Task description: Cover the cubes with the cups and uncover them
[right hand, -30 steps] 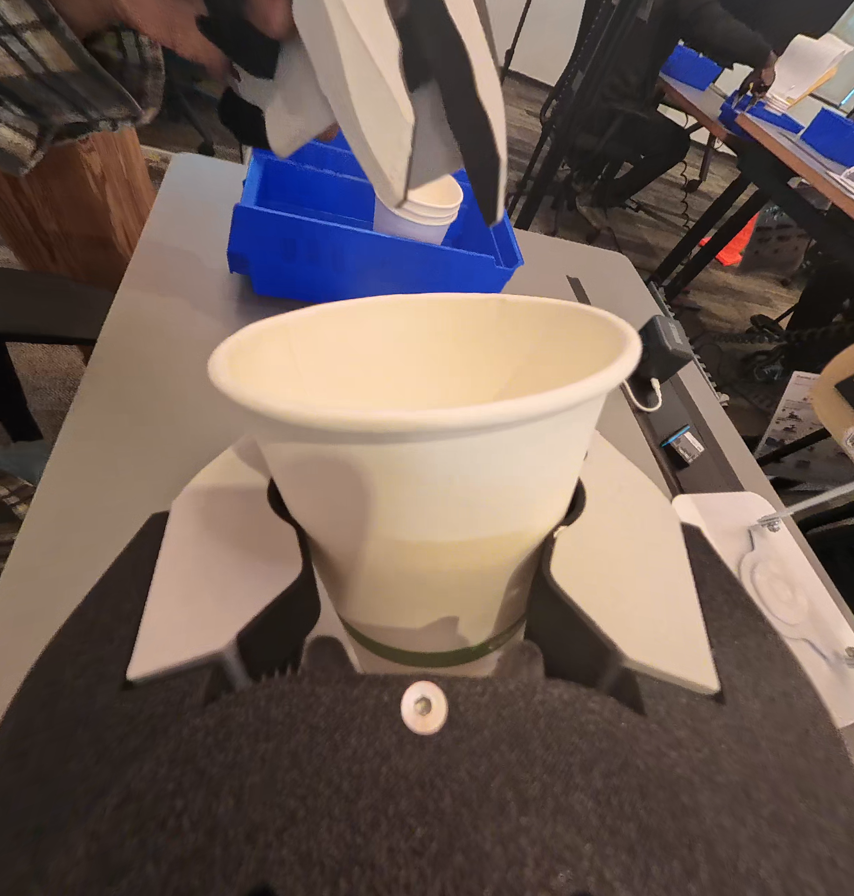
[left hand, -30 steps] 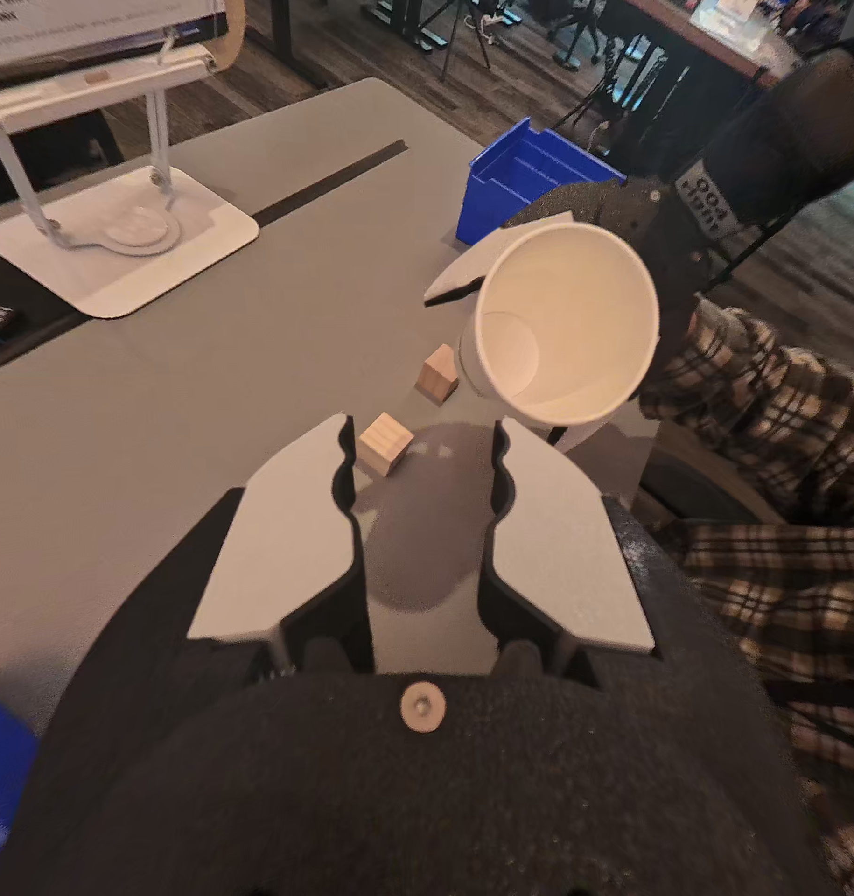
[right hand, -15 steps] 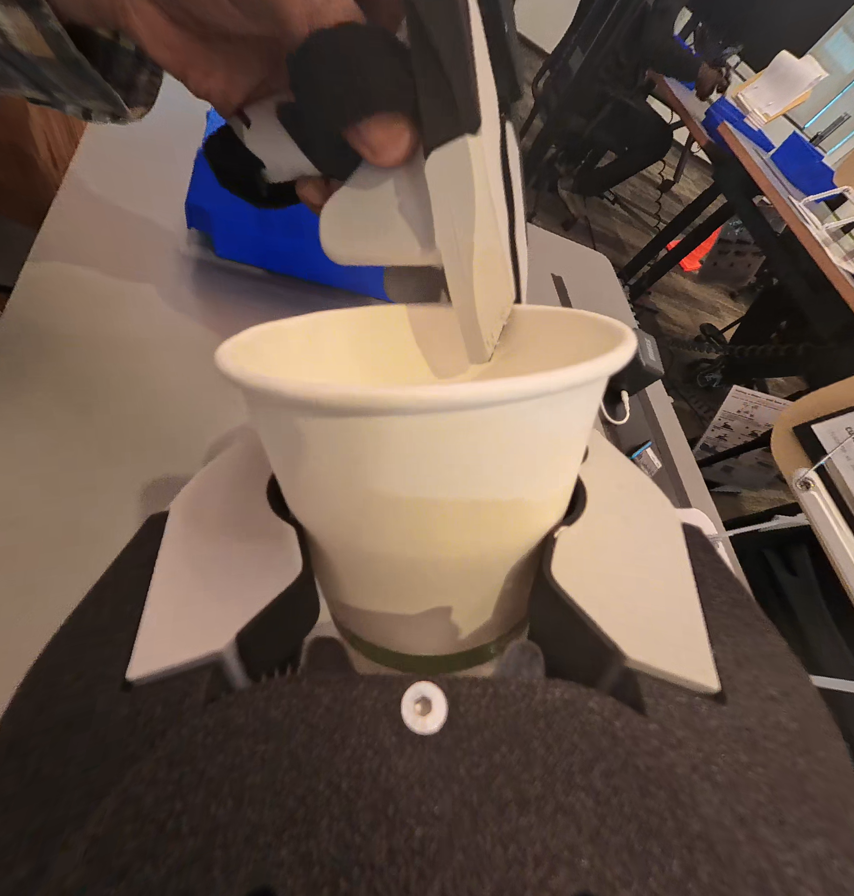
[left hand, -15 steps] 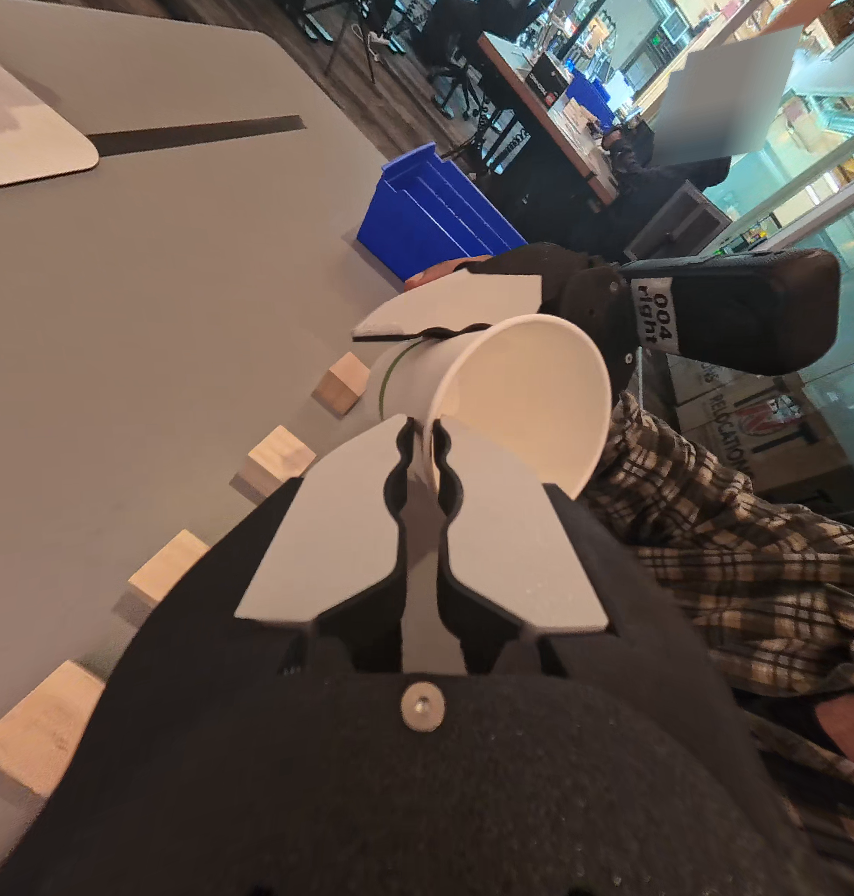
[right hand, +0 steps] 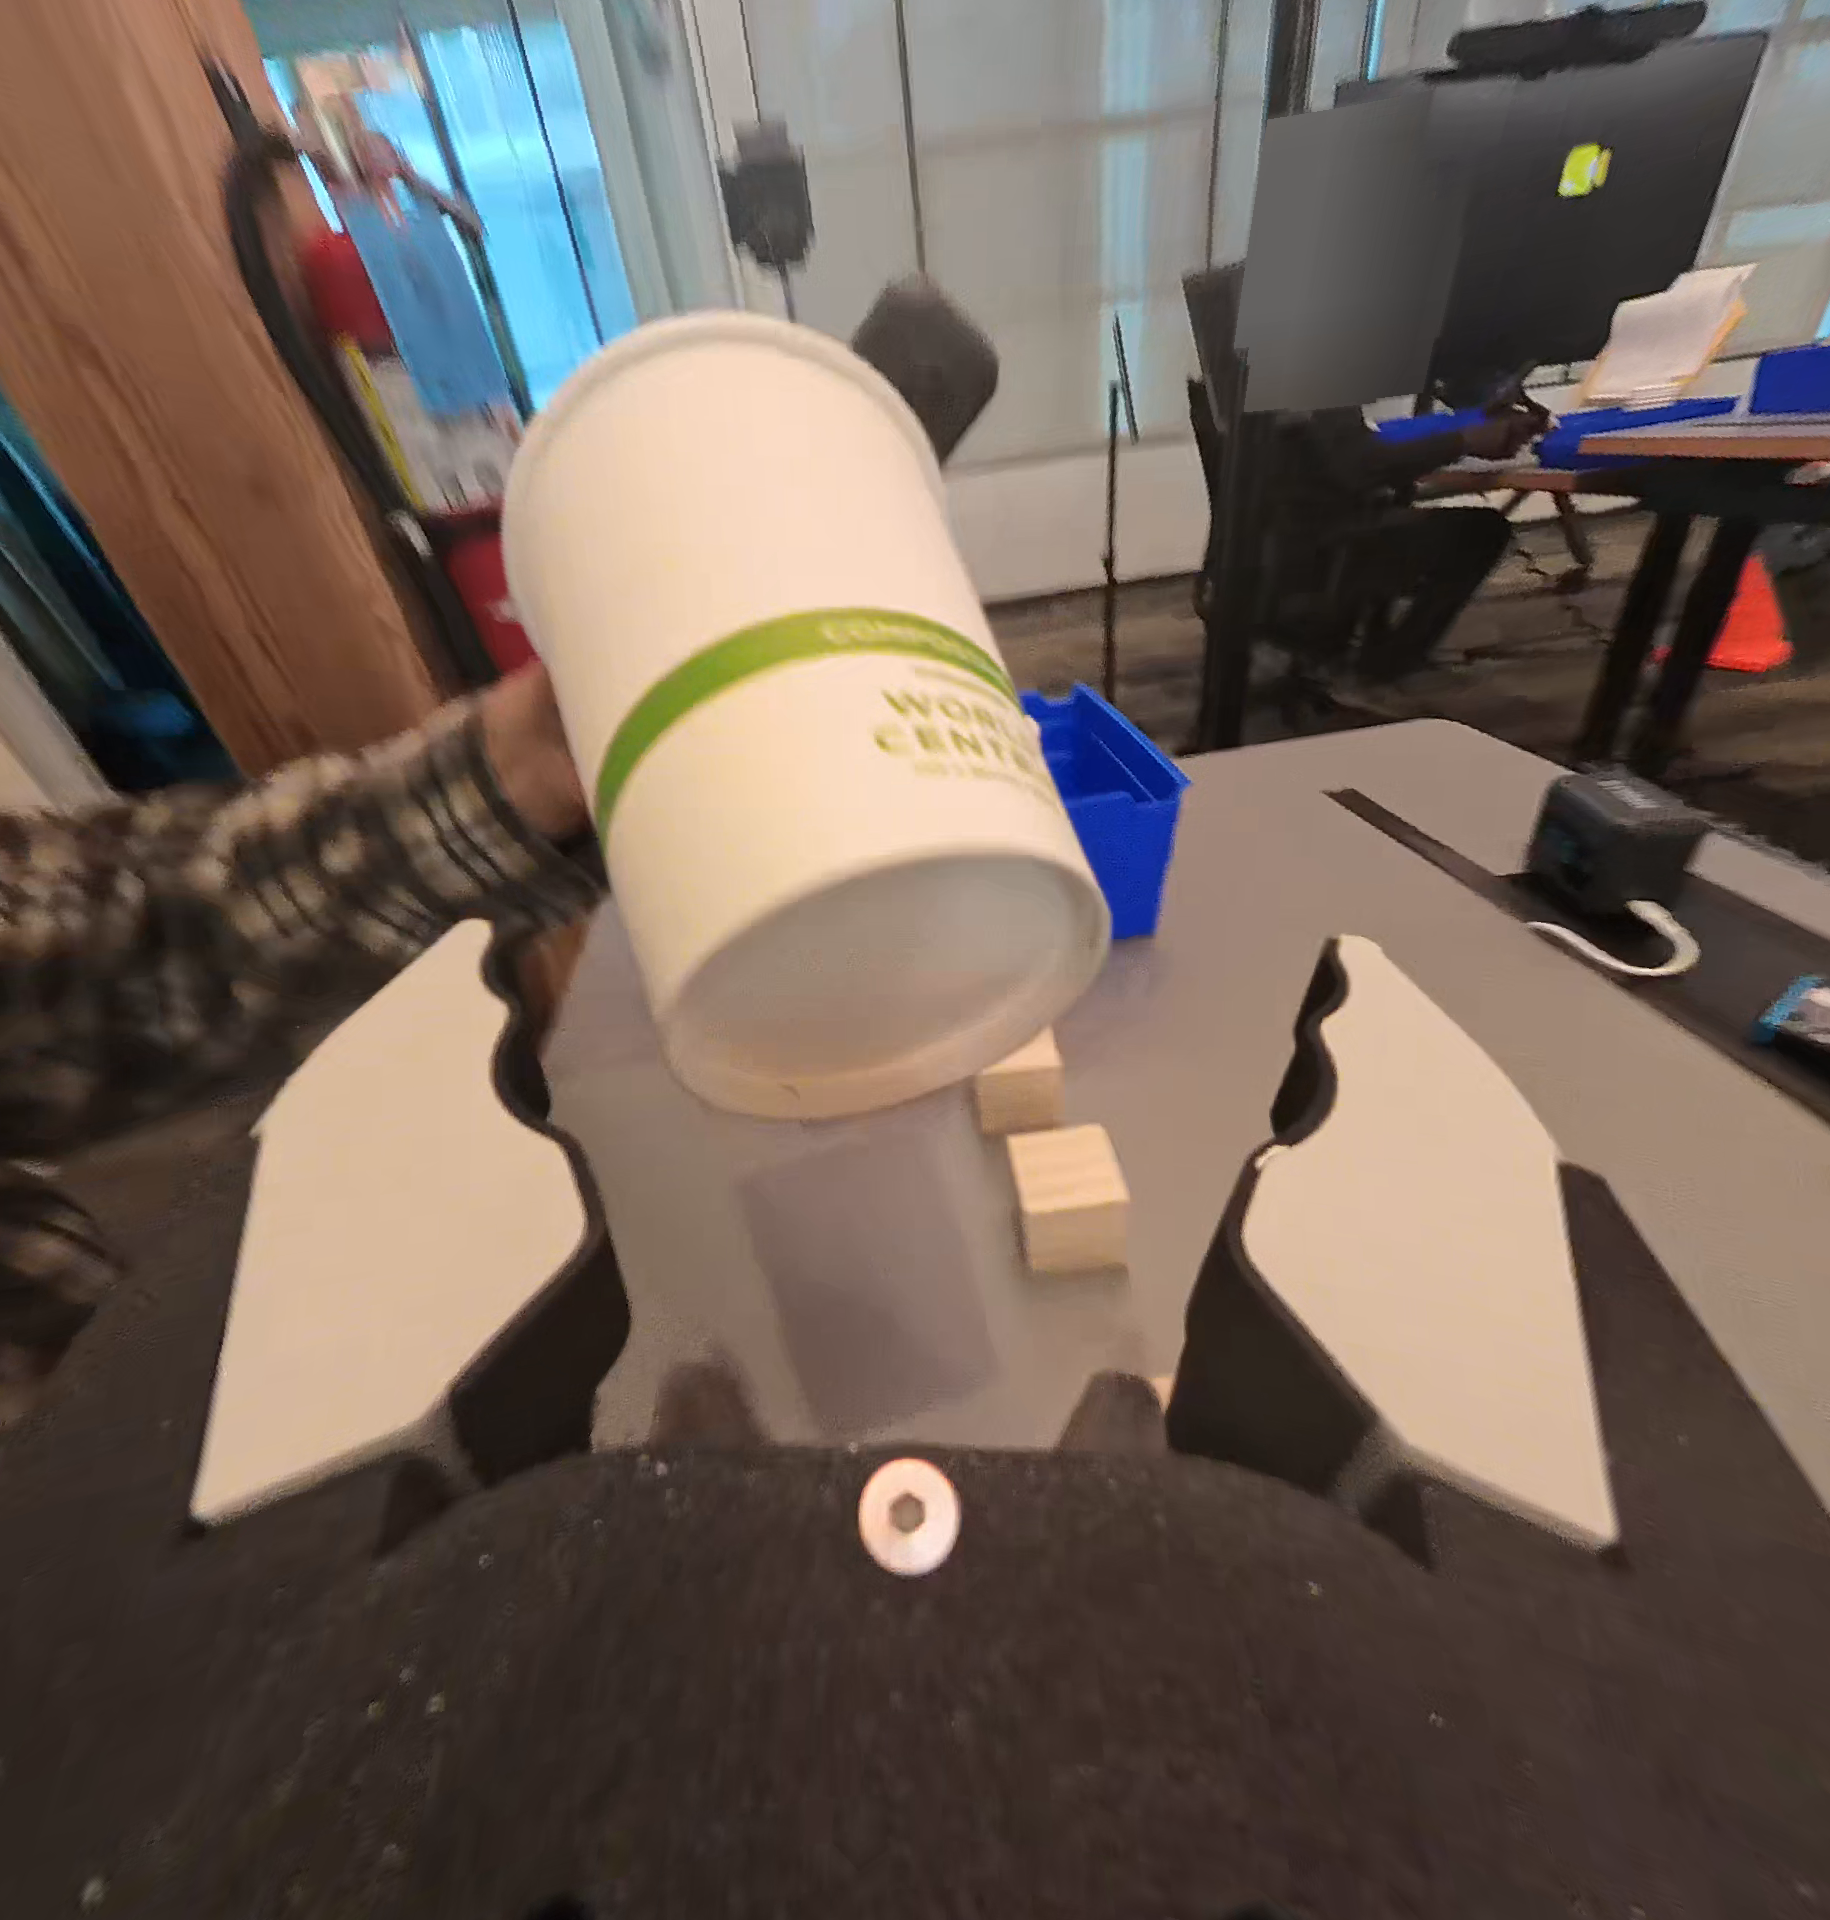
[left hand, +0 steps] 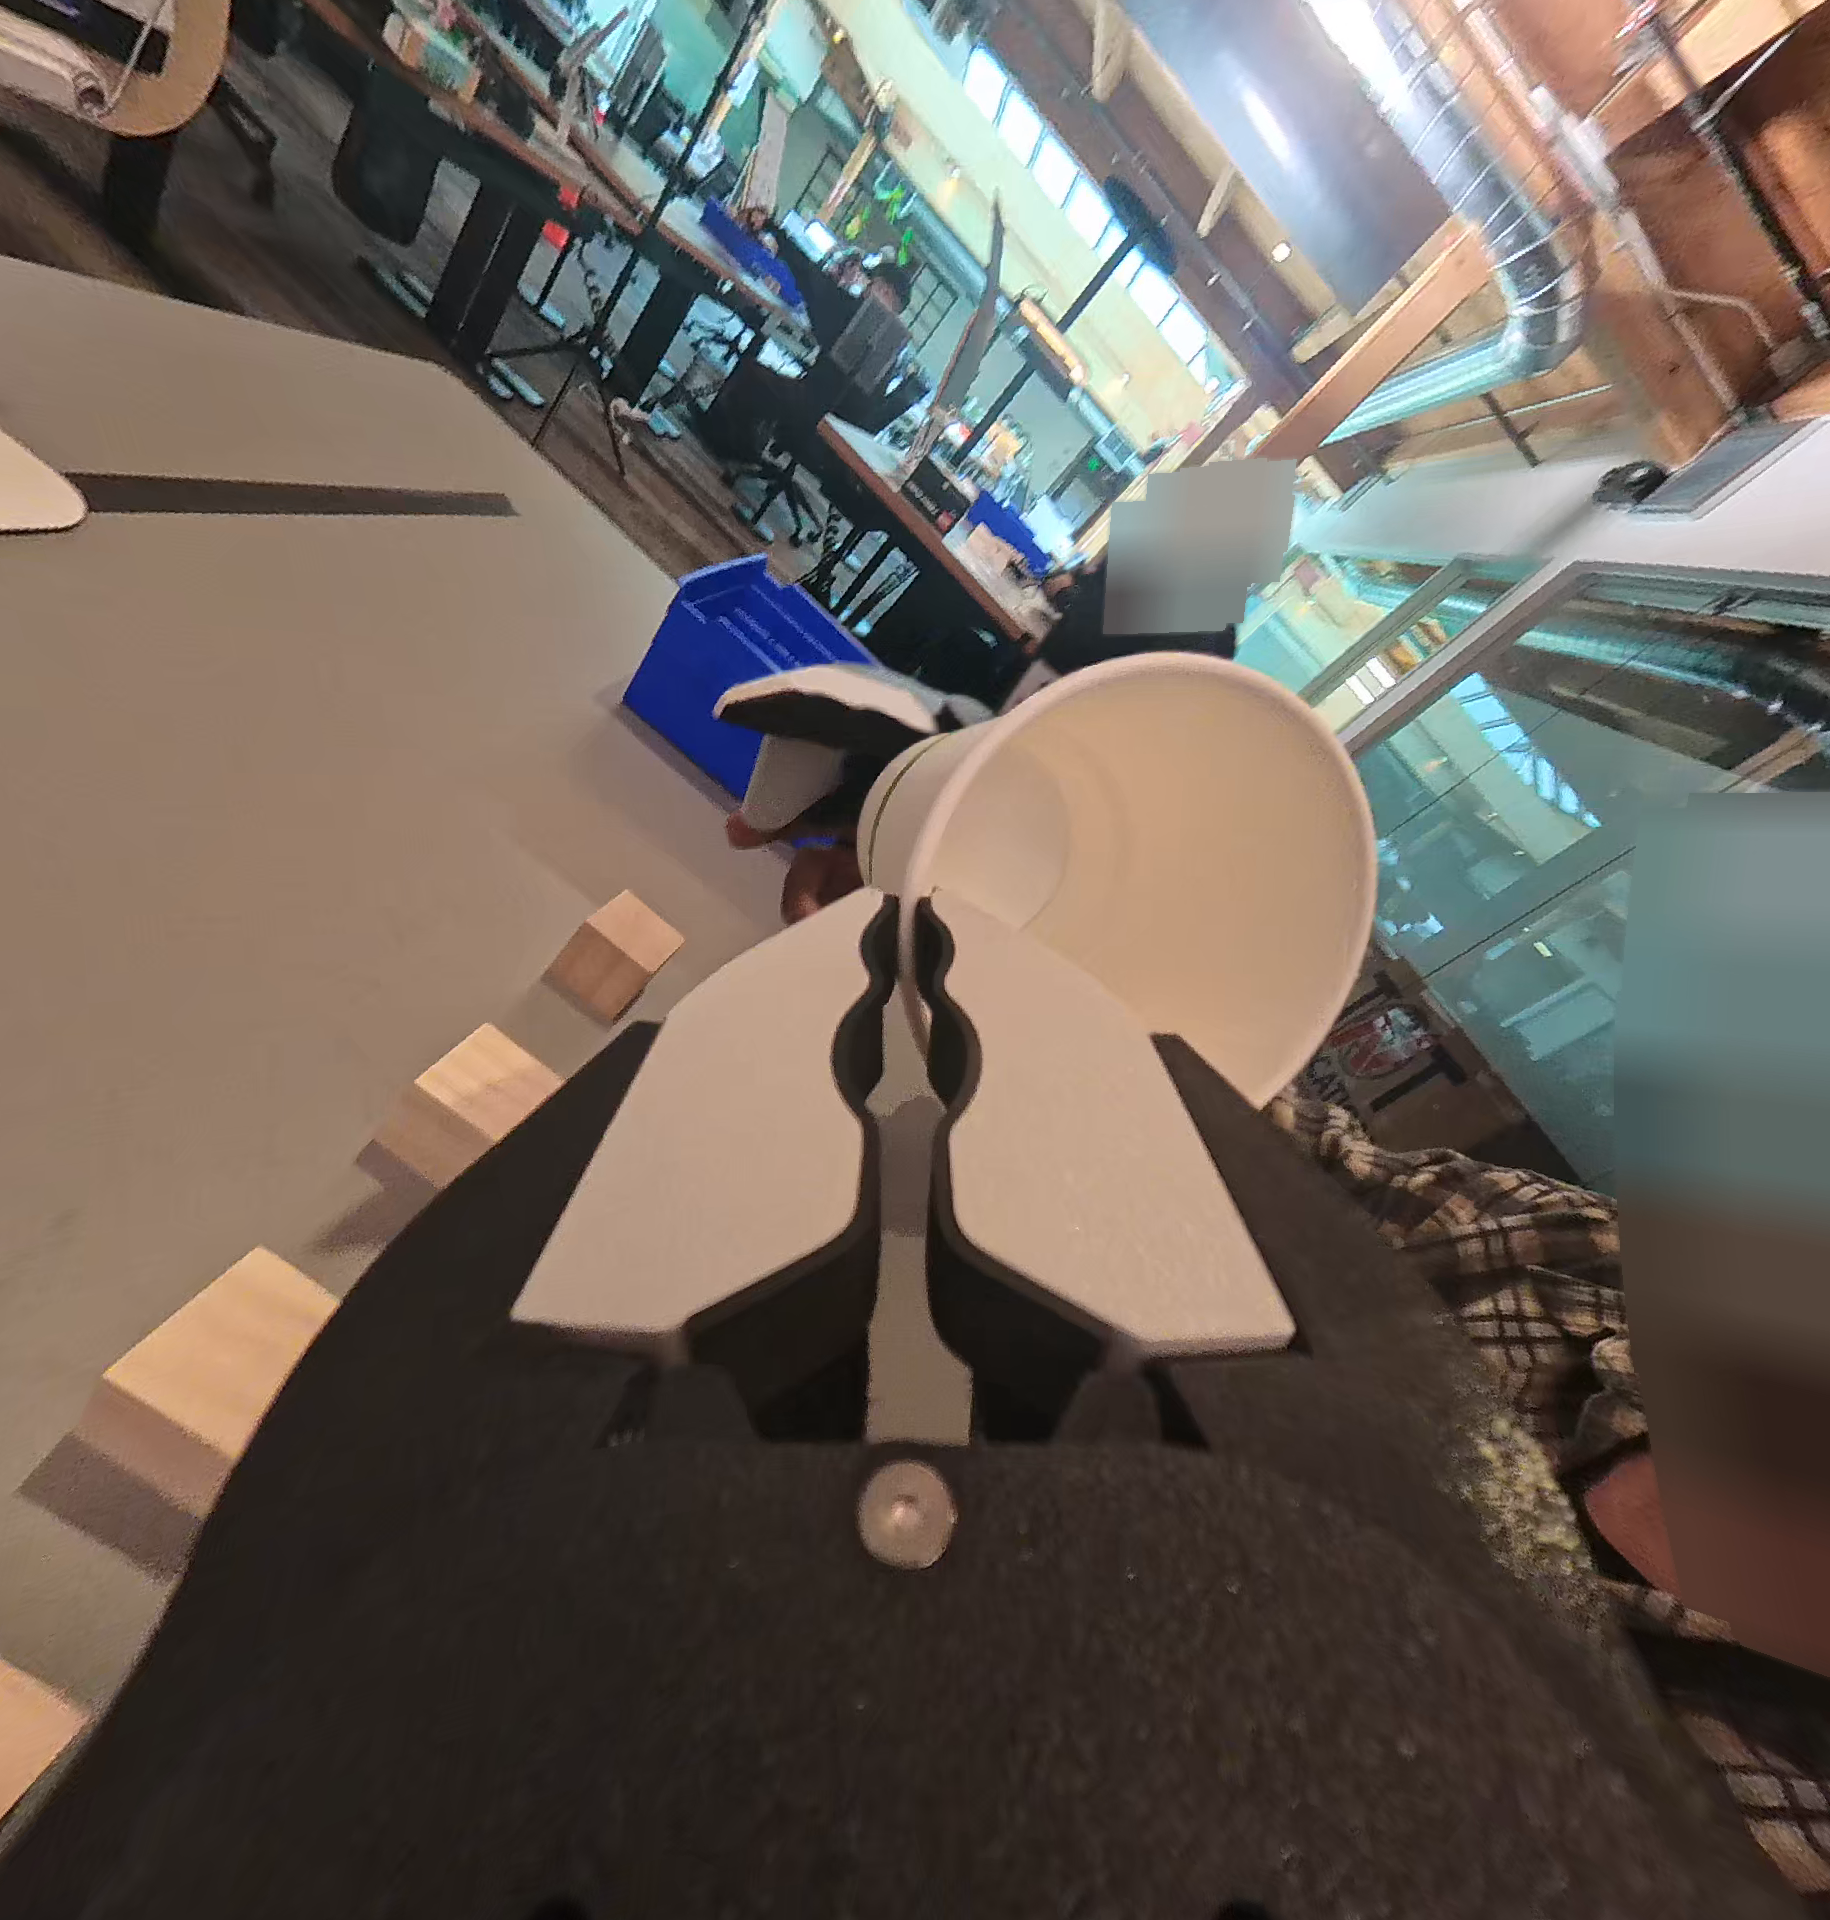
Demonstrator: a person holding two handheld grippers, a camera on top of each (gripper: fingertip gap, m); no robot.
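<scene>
A white paper cup with a green band [left hand: 1150,862] hangs tilted in the air above the grey table [left hand: 267,727]. My left gripper [left hand: 906,912] is shut on its rim. In the right wrist view the cup [right hand: 786,727] shows its bottom, with the left gripper hidden behind it. My right gripper [right hand: 916,951] is open and empty, its jaws wide apart below the cup; it also shows in the left wrist view [left hand: 828,727] behind the cup's base. Several wooden cubes lie uncovered in a row on the table [left hand: 612,954] [left hand: 469,1091] [left hand: 215,1351]; two show between my right fingers [right hand: 1020,1081] [right hand: 1069,1210].
A blue bin [right hand: 1108,800] stands at the table's far edge, also in the left wrist view [left hand: 724,665]. A black device with a white cable [right hand: 1607,842] sits on the right. A white stand base [left hand: 7,488] lies far left. A plaid sleeve [right hand: 267,862] reaches in.
My right gripper has let go of the cup and opened. My left gripper has shut on the cup's rim and now carries it, tilted, above the cubes.
</scene>
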